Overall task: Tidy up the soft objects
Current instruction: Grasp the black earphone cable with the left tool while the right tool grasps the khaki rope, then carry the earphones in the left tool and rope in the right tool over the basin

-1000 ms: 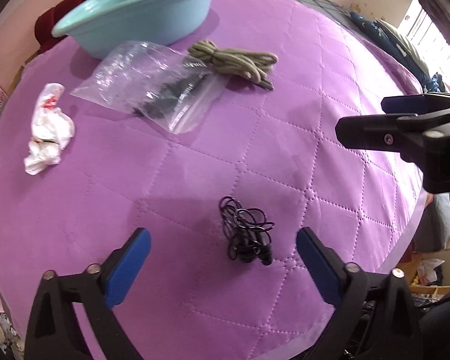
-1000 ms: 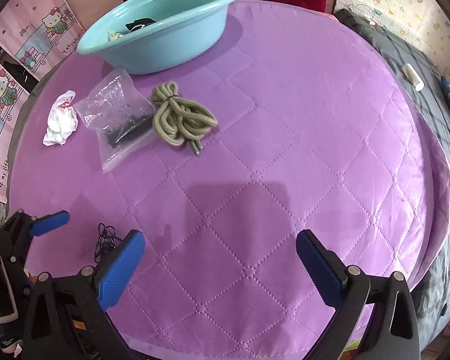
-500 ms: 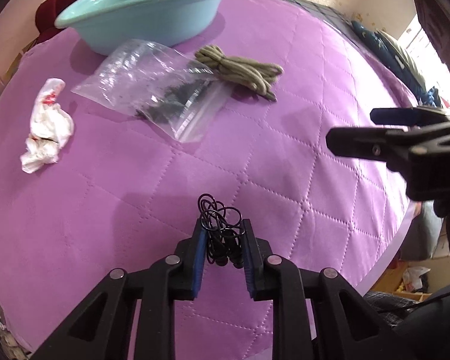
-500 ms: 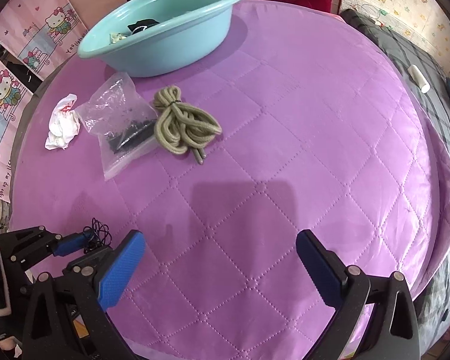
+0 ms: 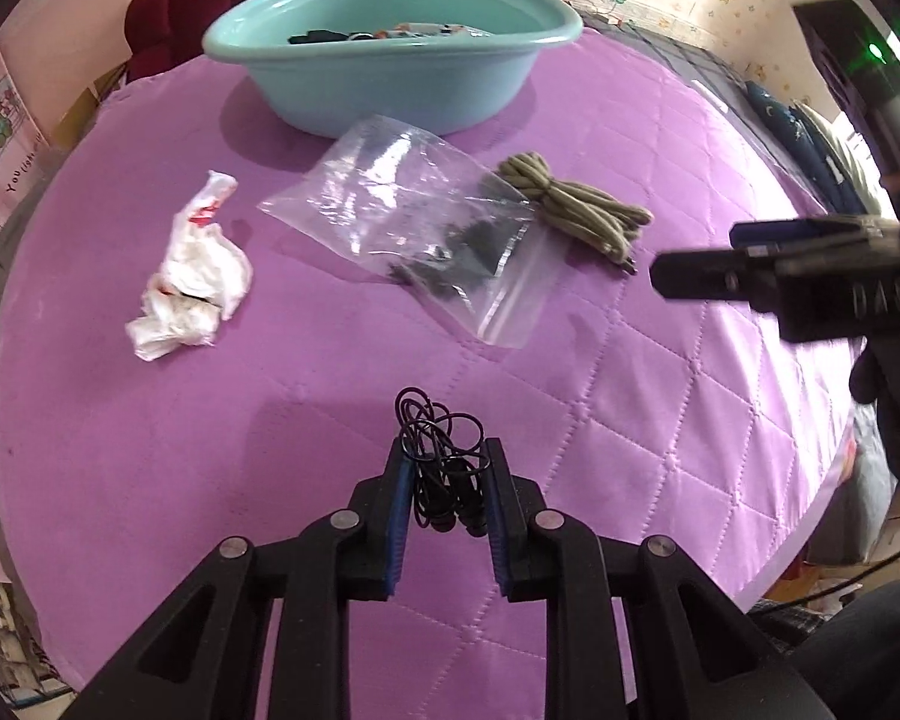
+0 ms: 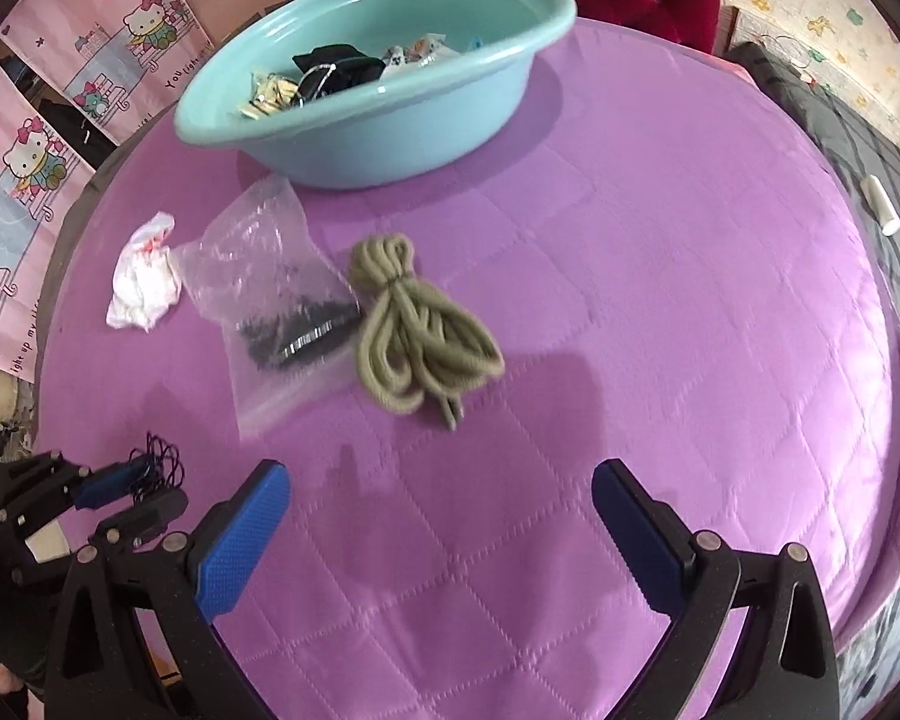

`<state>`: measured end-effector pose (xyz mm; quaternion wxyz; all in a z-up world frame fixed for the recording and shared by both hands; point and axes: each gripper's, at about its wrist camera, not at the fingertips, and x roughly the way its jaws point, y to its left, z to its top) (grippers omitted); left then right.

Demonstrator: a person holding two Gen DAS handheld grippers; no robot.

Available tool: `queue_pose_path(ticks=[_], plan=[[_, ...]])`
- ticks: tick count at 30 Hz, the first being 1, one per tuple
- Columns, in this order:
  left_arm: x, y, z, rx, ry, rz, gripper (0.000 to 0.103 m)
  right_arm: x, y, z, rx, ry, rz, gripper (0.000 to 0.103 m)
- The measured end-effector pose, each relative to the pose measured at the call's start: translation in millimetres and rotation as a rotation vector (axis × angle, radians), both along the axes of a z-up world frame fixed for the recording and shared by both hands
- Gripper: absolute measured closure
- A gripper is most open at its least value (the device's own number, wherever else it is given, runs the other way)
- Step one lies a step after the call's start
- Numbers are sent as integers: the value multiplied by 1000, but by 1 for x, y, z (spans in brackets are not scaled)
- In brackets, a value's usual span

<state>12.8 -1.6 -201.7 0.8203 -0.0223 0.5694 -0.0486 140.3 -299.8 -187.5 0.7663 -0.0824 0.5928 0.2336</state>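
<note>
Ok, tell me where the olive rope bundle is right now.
The olive rope bundle lies on the purple quilt, mid-frame in the right wrist view, touching the right edge of the clear plastic bag, nearer than the teal basin.

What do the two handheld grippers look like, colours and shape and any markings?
Both the left gripper and the right gripper are matte black plastic frames with triangular cut-outs, silver pivot pins and two fingers faced with textured blue pads. Pale lettering marks the right gripper's side. A dark glove covers the hand behind it.
</note>
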Motion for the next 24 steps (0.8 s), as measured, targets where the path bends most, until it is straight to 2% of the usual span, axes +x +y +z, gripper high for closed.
queue_pose_path(ticks=[5,11,14,16,17,18,20,24], plan=[[2,19,1,-9,6,38,79,19,16,-1,-4,-7,30,1],[3,36,-1,-10,21,65,79,34,32,-11,-13,8,71,18],[8,42,0,-15,15,75,78,41,43,-19,-20,41,94,21],[8,43,3,-17,17,77,78,44,47,-22,-35,51,99,36],[9,44,2,-15,21,76,78,45,48,-22,-41,46,99,60],[10,43,2,-12,23,76,78,45,48,-20,-33,46,101,80],[9,39,3,-14,19,73,78,44,48,-17,-35,34,105,88],[11,39,5,-21,7,67,78,37,43,-5,-53,1,102,91]])
